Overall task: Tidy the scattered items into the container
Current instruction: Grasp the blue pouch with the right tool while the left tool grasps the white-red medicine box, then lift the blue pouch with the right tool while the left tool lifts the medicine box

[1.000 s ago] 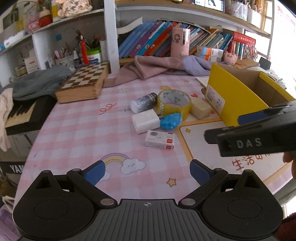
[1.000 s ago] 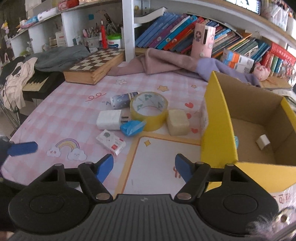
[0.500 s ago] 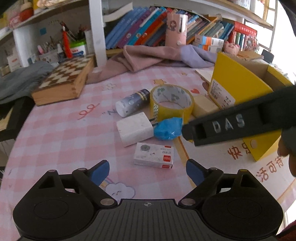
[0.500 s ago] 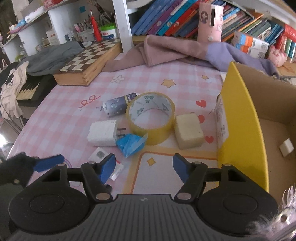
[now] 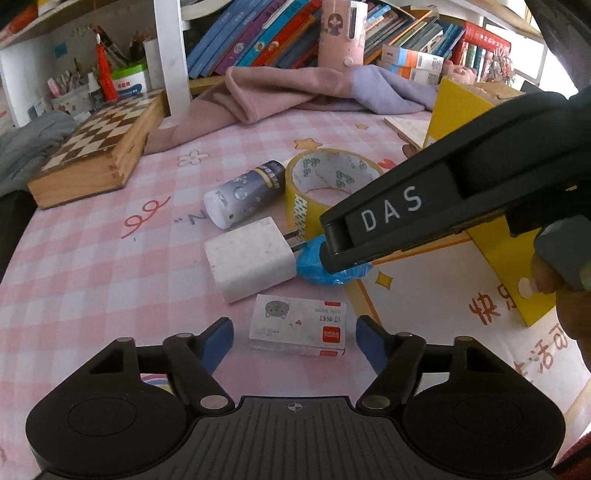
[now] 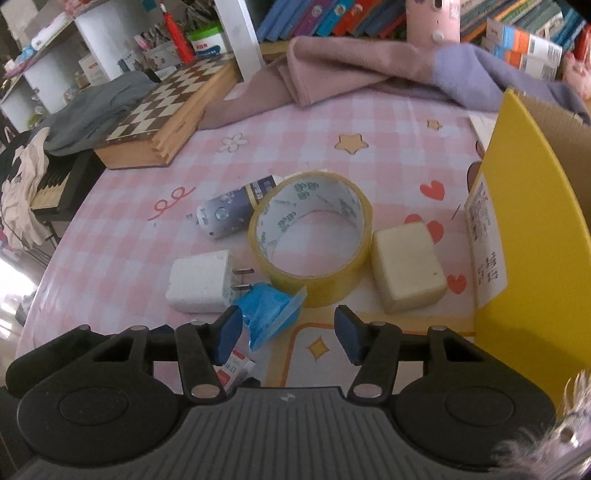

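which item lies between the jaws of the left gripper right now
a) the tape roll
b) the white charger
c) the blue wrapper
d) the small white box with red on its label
d: in the left wrist view the small white box lies between the blue tips of the left gripper, whose jaws are closing but not yet touching it; the charger and tape roll sit farther off.

Daylight enters from a window (image 5: 554, 48) right of the books (image 5: 258, 33), blown out white there; the tablecloth (image 5: 92, 258) is evenly bright, with soft short shadows under the tape (image 6: 310, 240); fisheye bending curves the shelf post (image 5: 171, 55) and darkens the corners; the cloth (image 6: 369, 70) behind the tape is slightly blurred.
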`<action>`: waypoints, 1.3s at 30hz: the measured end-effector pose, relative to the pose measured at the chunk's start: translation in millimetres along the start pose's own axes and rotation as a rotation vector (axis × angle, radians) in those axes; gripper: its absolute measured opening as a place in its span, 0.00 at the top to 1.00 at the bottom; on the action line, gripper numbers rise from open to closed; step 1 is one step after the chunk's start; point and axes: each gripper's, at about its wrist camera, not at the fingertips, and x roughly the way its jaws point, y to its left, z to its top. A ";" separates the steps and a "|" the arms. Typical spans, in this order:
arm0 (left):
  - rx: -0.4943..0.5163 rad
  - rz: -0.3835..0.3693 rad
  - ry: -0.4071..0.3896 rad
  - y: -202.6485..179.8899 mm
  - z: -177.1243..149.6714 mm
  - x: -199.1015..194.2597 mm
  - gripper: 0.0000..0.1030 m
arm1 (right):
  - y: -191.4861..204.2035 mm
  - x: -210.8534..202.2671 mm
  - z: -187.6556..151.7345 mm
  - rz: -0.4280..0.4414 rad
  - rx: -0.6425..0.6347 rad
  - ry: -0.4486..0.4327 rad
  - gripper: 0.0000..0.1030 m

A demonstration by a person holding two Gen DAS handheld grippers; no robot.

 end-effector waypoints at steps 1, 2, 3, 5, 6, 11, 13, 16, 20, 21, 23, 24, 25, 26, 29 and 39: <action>0.000 0.002 -0.001 0.4 0.5 0.6 0.30 | 0.4 1.8 0.9 0.000 -0.007 0.003 0.48; 0.002 0.003 -0.003 0.4 1.0 1.2 0.30 | 0.5 3.6 1.8 0.002 -0.012 0.007 0.49; 0.005 0.006 -0.004 0.2 1.8 2.0 0.31 | 0.3 5.6 2.8 0.007 -0.011 0.013 0.51; 0.013 0.008 -0.007 -0.3 3.4 3.4 0.33 | -1.1 9.1 4.2 0.025 0.003 0.026 0.54; 0.018 0.010 -0.007 -0.9 4.2 4.0 0.36 | -1.9 10.4 4.9 0.036 0.013 0.033 0.56; 0.046 0.007 0.003 -3.2 6.7 3.5 0.47 | -3.1 11.5 6.1 0.088 0.049 0.052 0.69; 0.045 0.007 0.007 -3.0 6.7 3.1 0.48 | -2.5 10.8 5.8 0.093 0.049 0.048 0.71; 0.029 -0.001 0.018 -0.9 6.9 0.5 0.49 | -1.6 8.0 5.9 0.090 0.047 0.034 0.73; 0.013 0.002 0.004 2.4 4.8 -9.2 0.49 | 0.3 -1.0 4.4 0.081 0.027 0.001 0.74; 0.009 0.002 -0.001 3.3 4.2 -11.9 0.49 | 0.6 -3.7 3.8 0.077 0.024 -0.006 0.74; 0.004 0.003 -0.007 4.6 2.9 -17.5 0.49 | 1.2 -9.3 2.5 0.068 0.016 -0.020 0.74; 0.003 0.004 -0.010 5.0 2.2 -20.3 0.49 | 1.9 -12.8 1.6 0.064 0.012 -0.028 0.74; 0.001 0.004 -0.012 5.5 1.1 -23.5 0.49 | 2.6 -16.4 0.9 0.059 0.007 -0.036 0.74; -0.004 0.005 -0.014 6.4 -0.5 -27.6 0.49 | 3.2 -20.0 0.0 0.056 0.004 -0.045 0.74; -0.019 0.005 -0.019 8.8 -3.6 -37.9 0.49 | 3.9 -32.2 -4.1 0.052 0.008 -0.068 0.74; -0.026 0.007 -0.088 4.9 -13.8 -80.3 0.49 | 12.8 -70.3 -30.8 0.043 0.002 -0.125 0.74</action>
